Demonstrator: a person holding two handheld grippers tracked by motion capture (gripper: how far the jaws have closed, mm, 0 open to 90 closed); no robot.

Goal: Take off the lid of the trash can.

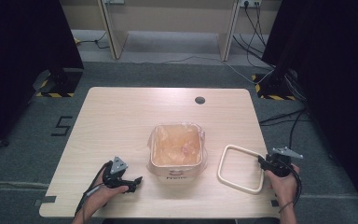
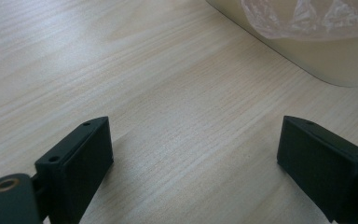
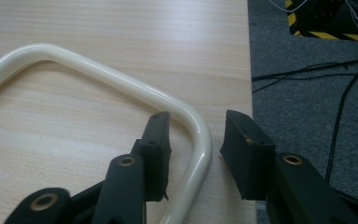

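Pale wood table on grey carpet, cables behind. Cream square ring flat near right edge beside lined bin (no long axis, corner toward person). Right gripper straddles ring corner, pads slack, not clamping. Left gripper wide, nothing between.

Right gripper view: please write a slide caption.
Right gripper jaws straddle the cream rounded-square ring, not pressing it, at the wooden table edge.

Cream square ring on the table beside the lined bin, right gripper at its corner
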